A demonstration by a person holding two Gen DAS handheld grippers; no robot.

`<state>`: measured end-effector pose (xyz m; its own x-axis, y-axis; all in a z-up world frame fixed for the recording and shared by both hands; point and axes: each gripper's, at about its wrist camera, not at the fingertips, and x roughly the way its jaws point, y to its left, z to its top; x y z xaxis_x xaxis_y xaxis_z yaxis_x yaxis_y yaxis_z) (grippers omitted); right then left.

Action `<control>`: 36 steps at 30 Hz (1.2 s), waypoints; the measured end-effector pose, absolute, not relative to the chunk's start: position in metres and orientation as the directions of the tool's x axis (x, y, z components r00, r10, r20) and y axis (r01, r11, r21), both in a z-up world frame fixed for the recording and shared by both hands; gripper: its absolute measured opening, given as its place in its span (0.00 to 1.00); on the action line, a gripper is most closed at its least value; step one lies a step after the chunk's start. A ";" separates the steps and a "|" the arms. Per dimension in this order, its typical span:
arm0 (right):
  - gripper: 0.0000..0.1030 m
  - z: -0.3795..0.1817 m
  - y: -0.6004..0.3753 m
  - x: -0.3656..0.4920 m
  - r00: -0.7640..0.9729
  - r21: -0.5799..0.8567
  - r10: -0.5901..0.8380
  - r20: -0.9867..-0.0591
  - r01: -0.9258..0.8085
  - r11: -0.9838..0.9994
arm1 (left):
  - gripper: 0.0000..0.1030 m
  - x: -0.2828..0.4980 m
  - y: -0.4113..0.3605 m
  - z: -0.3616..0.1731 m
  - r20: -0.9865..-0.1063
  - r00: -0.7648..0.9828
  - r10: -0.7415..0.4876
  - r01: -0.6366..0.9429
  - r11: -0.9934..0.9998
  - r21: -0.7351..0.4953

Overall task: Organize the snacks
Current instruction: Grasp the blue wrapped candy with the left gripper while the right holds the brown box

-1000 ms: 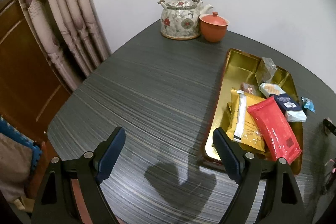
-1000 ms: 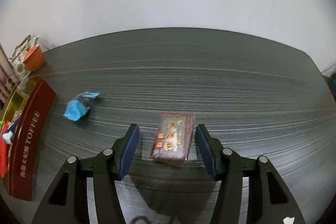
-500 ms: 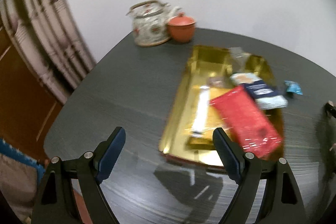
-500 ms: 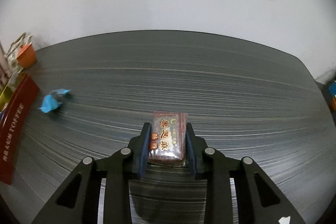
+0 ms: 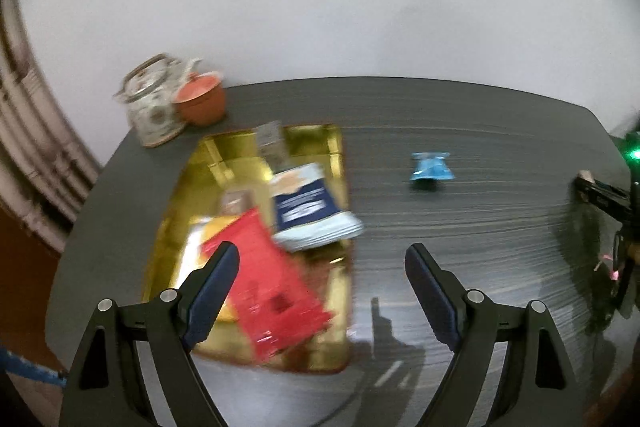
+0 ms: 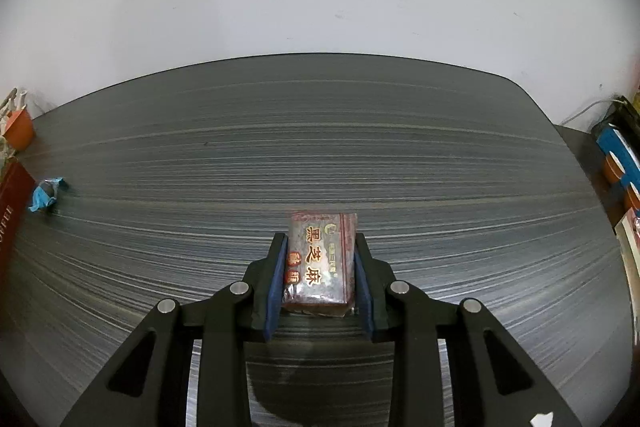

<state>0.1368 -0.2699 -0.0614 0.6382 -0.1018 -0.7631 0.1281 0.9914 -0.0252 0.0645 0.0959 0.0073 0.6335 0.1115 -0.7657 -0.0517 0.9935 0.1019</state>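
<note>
A gold tin tray (image 5: 320, 143) holds several snack packets, among them a red packet (image 5: 272, 291) and a navy and pale blue packet (image 5: 308, 211). My left gripper (image 5: 322, 259) hangs open above the tray's near right edge, nothing between its pads. A small blue wrapped candy (image 5: 430, 169) lies on the dark table right of the tray; it shows too at the left of the right wrist view as the blue candy (image 6: 44, 193). My right gripper (image 6: 320, 247) is shut on a dark red sesame snack bar (image 6: 320, 263) with Chinese lettering.
A floral teapot (image 5: 154, 107) and an orange lidded cup (image 5: 200, 99) stand at the table's far left corner by a curtain (image 5: 32, 147). The tray's red outer side (image 6: 12, 203) shows at the left of the right wrist view. Boxes (image 6: 620, 163) sit beyond the table's right edge.
My right gripper shut on the sesame bar and carried it away from the tray. My left gripper swung right over the tray and rolled, staying open.
</note>
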 end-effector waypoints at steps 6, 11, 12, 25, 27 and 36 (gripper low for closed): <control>0.28 -0.068 -0.253 0.144 0.636 -0.037 -0.110 -0.764 0.127 0.991 | 0.83 0.096 0.064 -0.009 -0.795 0.605 0.030 0.027 0.998 0.058; 0.28 -0.064 -0.264 0.139 0.637 -0.034 -0.108 -0.763 0.127 0.991 | 0.79 0.117 0.041 -0.021 -0.805 0.594 0.006 0.085 0.994 0.070; 0.28 -0.064 -0.265 0.139 0.637 -0.033 -0.107 -0.763 0.127 0.991 | 0.76 0.121 0.038 -0.024 -0.805 0.593 -0.005 0.097 0.993 0.065; 0.30 -0.062 -0.287 0.135 0.639 -0.016 -0.093 -0.764 0.125 0.992 | 0.71 0.179 0.030 -0.040 -0.822 0.566 -0.066 0.112 0.994 -0.002; 0.31 -0.062 -0.288 0.134 0.639 -0.017 -0.093 -0.763 0.125 0.992 | 0.71 0.189 0.028 -0.044 -0.831 0.553 -0.070 0.108 0.994 -0.012; 0.31 -0.062 -0.287 0.134 0.639 -0.016 -0.094 -0.763 0.126 0.992 | 0.64 0.225 0.023 -0.067 -0.872 0.485 -0.071 0.076 0.996 -0.039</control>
<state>0.1339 -0.2870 -0.0615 0.6390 -0.0937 -0.7635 0.1259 0.9919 -0.0164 0.2253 0.0227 -0.0669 0.4849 -0.0712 -0.8717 0.0760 0.9963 -0.0391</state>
